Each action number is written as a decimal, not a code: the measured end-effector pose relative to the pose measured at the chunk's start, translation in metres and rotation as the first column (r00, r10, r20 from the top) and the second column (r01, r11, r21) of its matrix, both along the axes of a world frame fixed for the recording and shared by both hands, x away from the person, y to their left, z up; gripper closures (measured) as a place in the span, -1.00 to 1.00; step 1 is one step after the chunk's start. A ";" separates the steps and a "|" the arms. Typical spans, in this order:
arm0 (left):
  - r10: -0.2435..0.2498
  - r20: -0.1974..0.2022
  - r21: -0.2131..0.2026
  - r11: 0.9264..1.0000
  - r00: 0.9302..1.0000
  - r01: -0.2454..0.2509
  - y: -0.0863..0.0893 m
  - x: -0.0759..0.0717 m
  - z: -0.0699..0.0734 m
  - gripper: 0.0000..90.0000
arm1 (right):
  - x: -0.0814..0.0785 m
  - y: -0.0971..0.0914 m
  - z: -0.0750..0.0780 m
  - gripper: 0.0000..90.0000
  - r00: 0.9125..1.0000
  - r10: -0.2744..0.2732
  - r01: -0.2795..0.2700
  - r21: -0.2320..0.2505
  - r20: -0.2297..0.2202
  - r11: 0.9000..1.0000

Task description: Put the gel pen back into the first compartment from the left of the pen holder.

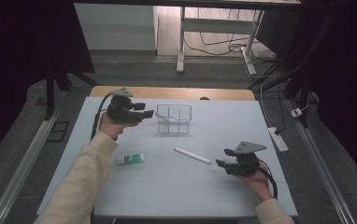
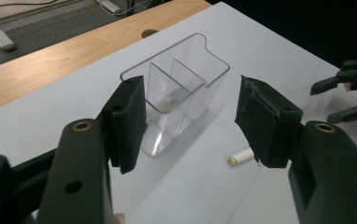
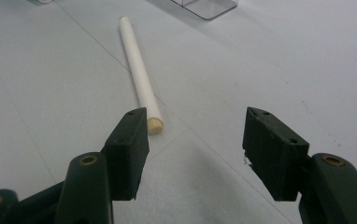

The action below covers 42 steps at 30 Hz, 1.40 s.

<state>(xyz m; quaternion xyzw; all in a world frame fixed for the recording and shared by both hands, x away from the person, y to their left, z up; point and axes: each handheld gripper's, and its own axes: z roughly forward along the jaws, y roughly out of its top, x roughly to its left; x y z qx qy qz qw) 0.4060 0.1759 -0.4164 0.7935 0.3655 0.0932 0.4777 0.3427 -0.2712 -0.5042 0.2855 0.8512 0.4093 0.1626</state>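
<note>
Clear plastic organizer (image 1: 174,119) with inner dividers, upright at upper centre of the high view, on the white counter (image 1: 176,186). Something small and pale inside one compartment (image 2: 169,99), too faint to name. Left hand-held gripper (image 1: 145,113) just left of the organizer, pointing at it, apart from its wall; jaws spread, nothing between them. In the left gripper view, organizer (image 2: 176,93) centred between and beyond the two black pads (image 2: 130,121), untouched.

White stick (image 1: 192,155) lying flat at centre of the high view, slanting down to the right, below the organizer and well apart from it. Right hand-held gripper (image 1: 223,158) at lower right, just beside the stick's right end, jaws spread and empty. In the right gripper view, stick (image 3: 138,70) running from upper left toward the left pad (image 3: 130,144), its tan end close to that pad; touching or not, cannot tell.

White tube with green label (image 1: 130,159) lying flat at left of centre, beside the cream sleeve (image 1: 81,186). Wooden edge (image 1: 172,92) beyond the white surface at the far side.
</note>
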 end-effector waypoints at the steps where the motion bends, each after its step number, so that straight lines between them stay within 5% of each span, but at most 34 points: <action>1: -0.002 -0.004 0.004 1.000 1.000 0.002 0.002 -0.003 -0.002 -0.05 | 0.000 0.000 0.000 -0.11 1.000 -0.001 0.001 -0.001 0.000 1.000; 8: 0.005 -0.019 -0.004 1.000 1.000 -0.005 0.018 -0.029 -0.020 -0.05 | 0.000 -0.001 0.001 -0.11 1.000 -0.006 0.006 0.008 0.001 1.000; 15: 0.021 0.013 0.000 1.000 1.000 -0.021 0.033 -0.055 -0.033 -0.05 | 0.000 -0.002 0.002 -0.11 1.000 -0.004 0.004 0.007 0.003 1.000; 33: -0.020 -0.011 0.017 1.000 1.000 0.020 0.039 -0.100 -0.061 -0.07 | 0.001 -0.002 0.002 -0.11 1.000 -0.001 0.001 0.000 0.003 1.000; 42: 0.004 -0.015 0.055 0.998 1.000 -0.003 0.043 -0.121 -0.074 -0.09 | 0.001 -0.003 0.003 -0.11 1.000 -0.003 0.003 -0.001 0.004 1.000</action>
